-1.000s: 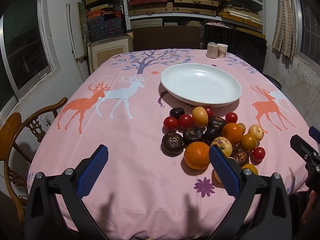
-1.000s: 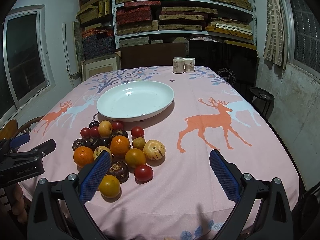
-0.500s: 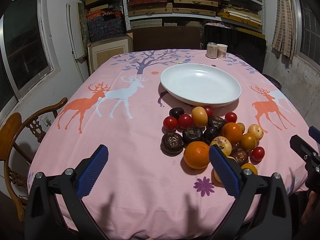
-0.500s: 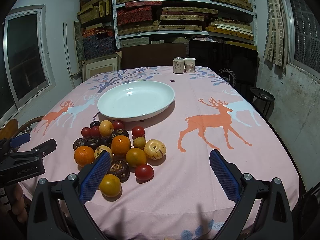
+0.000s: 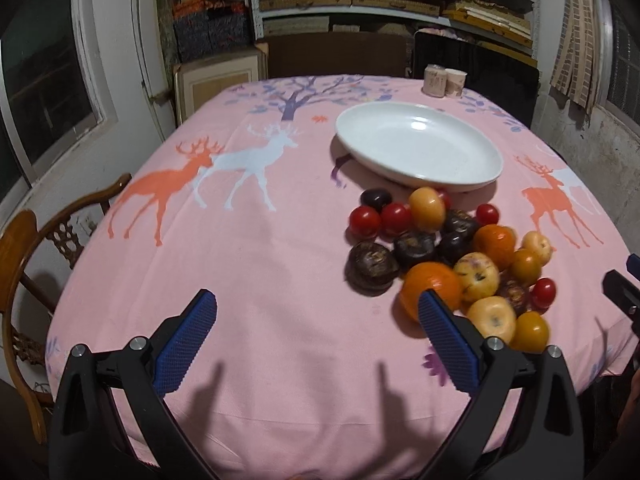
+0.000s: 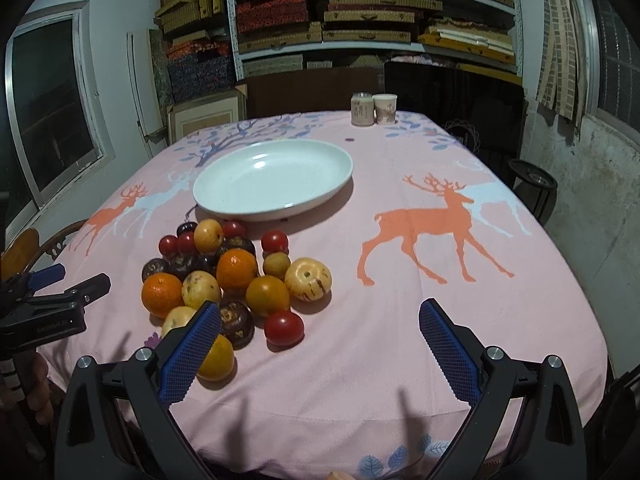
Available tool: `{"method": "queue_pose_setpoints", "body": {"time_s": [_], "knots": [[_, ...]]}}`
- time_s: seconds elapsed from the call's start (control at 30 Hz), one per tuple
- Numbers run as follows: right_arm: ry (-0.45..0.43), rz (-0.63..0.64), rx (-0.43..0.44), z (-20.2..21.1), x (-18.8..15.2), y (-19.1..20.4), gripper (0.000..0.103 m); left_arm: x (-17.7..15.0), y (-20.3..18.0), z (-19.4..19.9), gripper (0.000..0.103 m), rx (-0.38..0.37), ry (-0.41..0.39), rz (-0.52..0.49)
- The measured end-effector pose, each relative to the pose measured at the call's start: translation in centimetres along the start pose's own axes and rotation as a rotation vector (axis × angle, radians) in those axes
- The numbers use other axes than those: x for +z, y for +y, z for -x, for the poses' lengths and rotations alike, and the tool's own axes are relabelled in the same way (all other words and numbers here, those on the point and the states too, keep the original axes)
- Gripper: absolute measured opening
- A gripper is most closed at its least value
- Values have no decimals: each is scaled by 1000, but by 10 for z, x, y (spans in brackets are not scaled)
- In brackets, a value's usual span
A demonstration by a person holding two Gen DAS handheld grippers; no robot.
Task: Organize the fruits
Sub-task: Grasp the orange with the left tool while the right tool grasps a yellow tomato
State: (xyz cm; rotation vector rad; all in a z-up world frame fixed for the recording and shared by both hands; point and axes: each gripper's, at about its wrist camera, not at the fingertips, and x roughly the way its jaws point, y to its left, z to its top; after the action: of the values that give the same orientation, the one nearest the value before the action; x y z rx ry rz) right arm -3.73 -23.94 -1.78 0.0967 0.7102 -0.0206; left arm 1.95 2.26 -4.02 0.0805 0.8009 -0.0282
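A: Item, white plate [image 6: 320, 196]: empty, centre of the pink tablecloth [image 6: 400, 340]. Fruit pile [image 6: 236, 276]: oranges, cherry tomatoes, dark and yellow fruit, heaped on the cloth just beside the plate's near rim.

B: Grippers?

A: Left gripper [image 5: 316, 340]: fingers wide apart, nothing held, on the near side of the pile from the plate. Right gripper [image 6: 320, 352]: likewise spread and empty, its left pad [image 6: 188, 356] overlapping the fruit farthest from the plate.

B: Step?

A: Judged as the start; nothing sorted yet. Next move: close on one outer fruit, probably the red tomato [image 6: 284, 328], and carry it to the plate.

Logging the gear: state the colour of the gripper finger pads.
Blue, with a fine grid texture; the pads show best in the right wrist view.
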Motion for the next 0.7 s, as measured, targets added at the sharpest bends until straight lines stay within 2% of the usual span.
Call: {"method": "queue_pose_setpoints", "body": {"time_s": [0.1, 0.2, 0.27, 0.4, 0.43, 0.47, 0.53, 0.7], "knots": [[26, -13, 9, -7, -2, -5, 99, -6, 1, -15, 99, -31, 38, -12], [27, -7, 10, -11, -2, -7, 99, -9, -16, -26, 99, -85, 66, -69], [22, 0, 7, -12, -1, -7, 99, -10, -33, -26, 99, -87, 44, -129], [29, -3, 0, -16, -1, -11, 99, -7, -58, -26, 98, -30, -30, -217], [32, -6, -1, -17, -1, -12, 99, -6, -61, -30, 93, -41, -24, -221], [34, -10, -1, -18, -2, -13, 99, -5, -63, -33, 82, -65, -9, -223], [38, -14, -4, -20, -2, -15, 99, -4, -62, -37, 68, -149, 6, -203], [47, -35, -3, -23, -3, -21, 99, -5, -61, -41, 64, -234, 15, -178]]}}
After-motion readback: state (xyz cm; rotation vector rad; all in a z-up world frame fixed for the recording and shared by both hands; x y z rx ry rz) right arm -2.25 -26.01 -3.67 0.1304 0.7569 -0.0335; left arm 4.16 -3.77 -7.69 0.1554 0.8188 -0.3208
